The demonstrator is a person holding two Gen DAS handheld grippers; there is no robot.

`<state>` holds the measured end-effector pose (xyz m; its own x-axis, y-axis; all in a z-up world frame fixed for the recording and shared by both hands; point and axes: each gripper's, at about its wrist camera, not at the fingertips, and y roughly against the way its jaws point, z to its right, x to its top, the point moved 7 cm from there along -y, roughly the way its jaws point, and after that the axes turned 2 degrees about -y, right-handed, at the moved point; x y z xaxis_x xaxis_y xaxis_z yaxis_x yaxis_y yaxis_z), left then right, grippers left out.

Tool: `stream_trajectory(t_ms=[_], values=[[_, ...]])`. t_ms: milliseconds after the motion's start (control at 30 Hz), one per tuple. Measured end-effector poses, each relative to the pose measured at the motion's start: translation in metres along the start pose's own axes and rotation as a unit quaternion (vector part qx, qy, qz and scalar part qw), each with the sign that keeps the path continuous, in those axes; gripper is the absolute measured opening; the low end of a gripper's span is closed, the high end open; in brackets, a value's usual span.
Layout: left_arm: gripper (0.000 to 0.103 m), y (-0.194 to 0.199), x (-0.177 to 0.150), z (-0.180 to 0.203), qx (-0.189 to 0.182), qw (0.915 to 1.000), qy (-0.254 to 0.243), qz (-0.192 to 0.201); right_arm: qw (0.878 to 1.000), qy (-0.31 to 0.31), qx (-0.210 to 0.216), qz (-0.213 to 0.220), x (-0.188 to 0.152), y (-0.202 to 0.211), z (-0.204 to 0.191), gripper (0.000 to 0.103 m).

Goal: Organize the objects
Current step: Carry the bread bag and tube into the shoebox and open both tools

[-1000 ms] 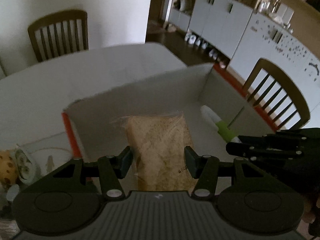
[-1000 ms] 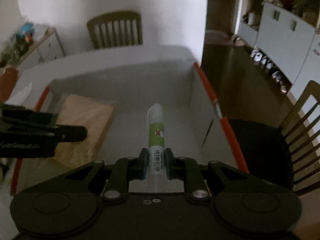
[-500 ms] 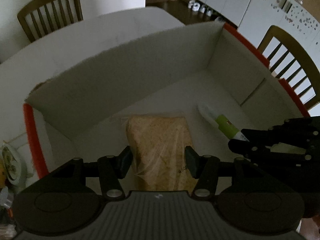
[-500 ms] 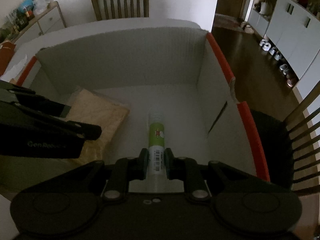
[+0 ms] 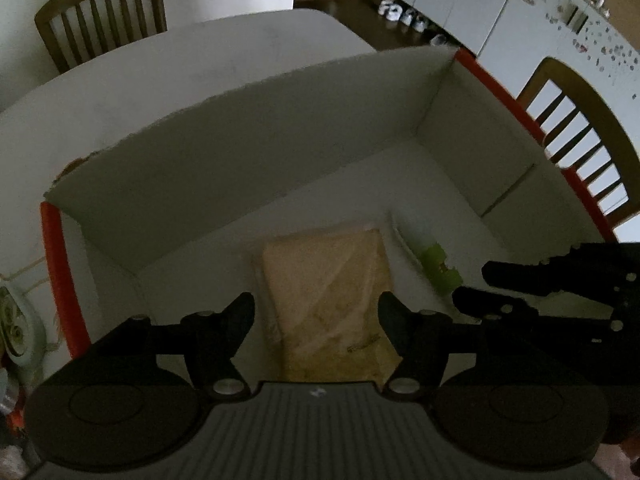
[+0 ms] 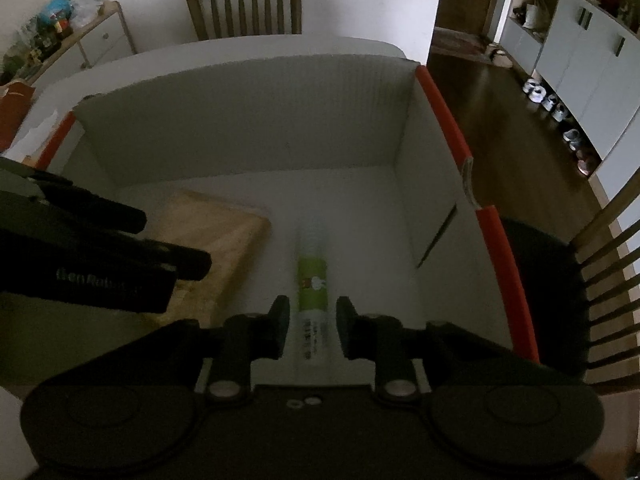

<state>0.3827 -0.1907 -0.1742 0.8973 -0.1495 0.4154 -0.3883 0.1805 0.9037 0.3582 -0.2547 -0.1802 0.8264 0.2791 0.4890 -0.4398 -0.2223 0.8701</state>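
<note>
A dim dining room, a white worktop point(image 5: 208, 80) with wooden chairs round it, and on it the open white box point(image 6: 256, 120) with orange-taped edges that I am filling. Inside the box, on its floor, lie a clear bag of tan crumbs point(image 5: 332, 300) and, just beside it, a green-labelled tube point(image 6: 312, 280). I judge the bag soft, light and slippery, best pinched across its width; the tube stiff and prone to roll, best taken mid-body. My left hand-held gripper point(image 5: 316, 312) has just been opening, jaws clear either side of the bag; my right hand-held gripper point(image 6: 312, 328) likewise, released, the tube between them untouched.
</note>
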Motion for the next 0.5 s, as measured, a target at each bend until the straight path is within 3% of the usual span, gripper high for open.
stream_trajectory(t_ms=[367,500], values=[[0.067,0.051,0.000,0.003,-0.014,0.9982,0.007,0.058,0.999,0.003,0.026,0.044,0.004,0.050,-0.003,0.039],[0.067,0.078,-0.004,0.003,-0.031,0.9960,0.013,0.083,0.997,0.005,0.043,0.069,0.006,0.075,-0.010,0.053]])
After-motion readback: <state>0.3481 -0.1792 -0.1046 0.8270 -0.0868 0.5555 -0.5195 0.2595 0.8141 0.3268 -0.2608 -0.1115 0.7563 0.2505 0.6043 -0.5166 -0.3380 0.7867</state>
